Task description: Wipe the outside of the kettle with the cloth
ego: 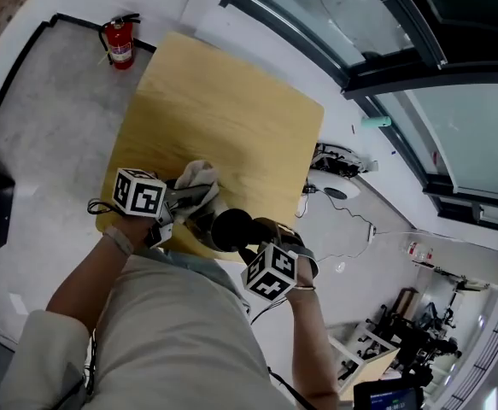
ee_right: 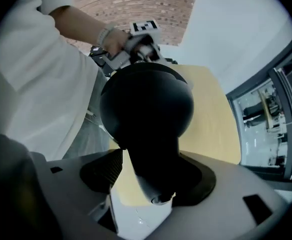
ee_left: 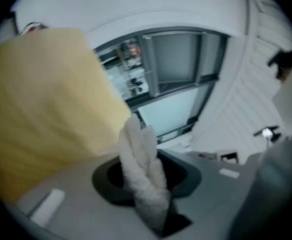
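Kettle: right gripper jaws seemingly pinch its handle; left gripper jaws pinch cloth.

A pale wooden tabletop spreads out ahead of both grippers, and its near edge runs just under the left gripper and the right gripper. The black kettle sits at that edge between the two; whether its base rests on the wood is hard to tell. Well ahead of the left gripper, past the table's far corner, a red fire extinguisher stands on the grey floor. Out to the right gripper's side, cables trail across the floor
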`<move>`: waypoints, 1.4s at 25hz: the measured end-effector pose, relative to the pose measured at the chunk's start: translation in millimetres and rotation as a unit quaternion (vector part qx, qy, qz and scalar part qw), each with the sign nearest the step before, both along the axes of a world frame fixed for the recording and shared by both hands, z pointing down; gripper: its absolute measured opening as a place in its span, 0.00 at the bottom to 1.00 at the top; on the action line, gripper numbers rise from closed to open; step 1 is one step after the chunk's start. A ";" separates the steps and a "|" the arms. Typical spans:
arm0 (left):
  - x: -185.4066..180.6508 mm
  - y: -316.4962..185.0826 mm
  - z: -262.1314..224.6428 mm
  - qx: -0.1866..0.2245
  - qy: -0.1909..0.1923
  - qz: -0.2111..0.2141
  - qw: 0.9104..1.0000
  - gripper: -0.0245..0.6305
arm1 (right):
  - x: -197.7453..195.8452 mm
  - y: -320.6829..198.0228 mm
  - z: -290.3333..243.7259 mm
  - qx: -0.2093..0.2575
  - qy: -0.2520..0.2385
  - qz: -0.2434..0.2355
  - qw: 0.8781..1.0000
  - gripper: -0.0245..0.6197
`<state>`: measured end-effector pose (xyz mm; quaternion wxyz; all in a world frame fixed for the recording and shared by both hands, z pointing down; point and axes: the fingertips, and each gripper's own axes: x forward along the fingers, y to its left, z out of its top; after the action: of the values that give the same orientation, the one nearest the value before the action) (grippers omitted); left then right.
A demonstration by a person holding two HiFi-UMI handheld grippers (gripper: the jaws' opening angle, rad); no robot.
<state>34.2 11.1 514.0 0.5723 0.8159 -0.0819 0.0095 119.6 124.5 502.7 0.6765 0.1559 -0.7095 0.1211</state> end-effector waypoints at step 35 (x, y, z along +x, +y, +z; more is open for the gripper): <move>-13.4 -24.8 63.2 -0.063 -0.080 -0.192 0.976 0.21 | -7.9 8.4 18.7 -0.011 -0.087 0.247 0.965 0.52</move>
<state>20.8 -13.7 577.2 0.6052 0.7438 -0.2821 -0.0301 111.6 132.9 521.4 0.5628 0.3075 -0.7037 0.3058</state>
